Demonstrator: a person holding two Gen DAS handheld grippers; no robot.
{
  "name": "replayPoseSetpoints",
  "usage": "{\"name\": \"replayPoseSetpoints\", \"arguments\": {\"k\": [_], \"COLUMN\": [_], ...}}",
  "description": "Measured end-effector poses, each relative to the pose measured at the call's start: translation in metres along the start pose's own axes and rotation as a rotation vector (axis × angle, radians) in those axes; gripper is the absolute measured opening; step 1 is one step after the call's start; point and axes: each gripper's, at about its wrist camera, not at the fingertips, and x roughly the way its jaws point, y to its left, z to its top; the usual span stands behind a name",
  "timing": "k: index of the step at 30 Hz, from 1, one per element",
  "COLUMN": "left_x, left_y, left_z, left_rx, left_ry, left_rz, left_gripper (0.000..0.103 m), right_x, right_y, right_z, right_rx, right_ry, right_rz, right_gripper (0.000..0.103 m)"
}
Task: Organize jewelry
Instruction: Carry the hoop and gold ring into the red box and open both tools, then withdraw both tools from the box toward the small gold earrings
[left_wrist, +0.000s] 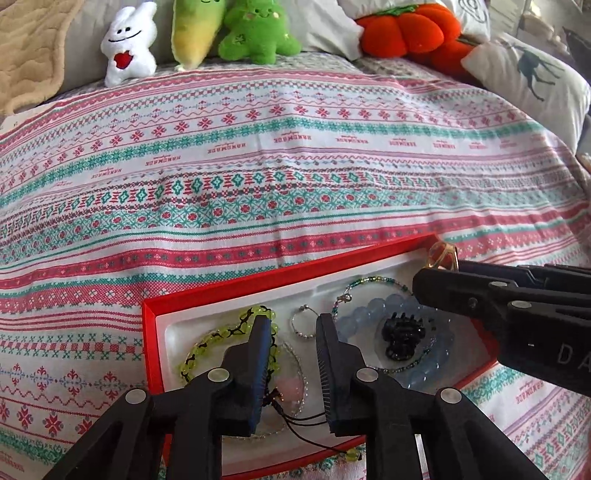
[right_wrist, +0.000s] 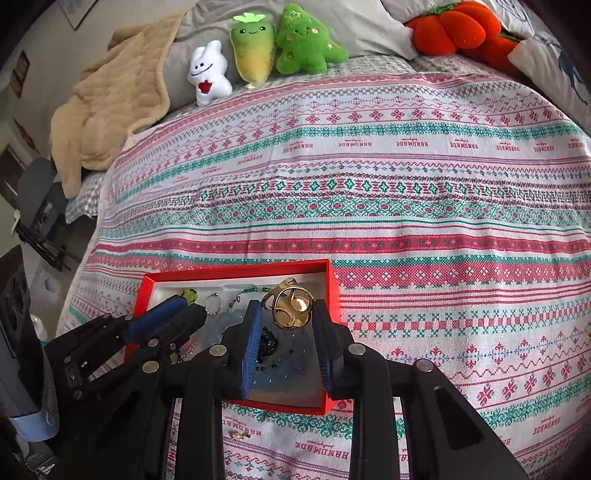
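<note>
A red box (left_wrist: 149, 332) with a white liner lies on the patterned bedspread and holds jewelry: a yellow-green bead bracelet (left_wrist: 207, 343), a small silver ring (left_wrist: 303, 325), a pale blue bead bracelet (left_wrist: 439, 354), a thin green bead chain (left_wrist: 369, 284) and a black hair claw (left_wrist: 400, 338). My left gripper (left_wrist: 290, 325) hangs open and empty over the box's left half. My right gripper (right_wrist: 288, 308) is shut on a gold ornament (right_wrist: 290, 306) and holds it above the box's right end (right_wrist: 332, 288). The ornament also shows in the left wrist view (left_wrist: 441, 254).
A small gold piece (right_wrist: 240, 435) lies on the bedspread in front of the box. Plush toys (right_wrist: 295, 40), an orange pumpkin cushion (right_wrist: 454, 29) and pillows line the far edge. A tan blanket (right_wrist: 103, 107) lies at the far left.
</note>
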Motion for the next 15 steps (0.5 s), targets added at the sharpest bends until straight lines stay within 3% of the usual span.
{"name": "replayPoseSetpoints", "arguments": {"k": [6,9,15], "left_x": [-0.009,-0.015,-0.03], "left_y": [0.0,-0.001,-0.004], "left_z": [-0.004,-0.005,-0.011], "left_rx": [0.043,0.048,0.056], "left_ry": [0.0,0.002,-0.009], "left_rz": [0.023,0.024,0.013], "left_gripper": [0.03,0.034,0.044], "right_x": [-0.003,-0.011,-0.032], "right_y": [-0.003,-0.003,-0.003], "right_z": [0.002,0.0,-0.005], "right_rx": [0.025,0.026,0.029], "right_ry": [0.004,-0.006,-0.026], "right_rz": [0.022,0.037,0.049], "right_gripper": [0.032,0.039,0.042]}}
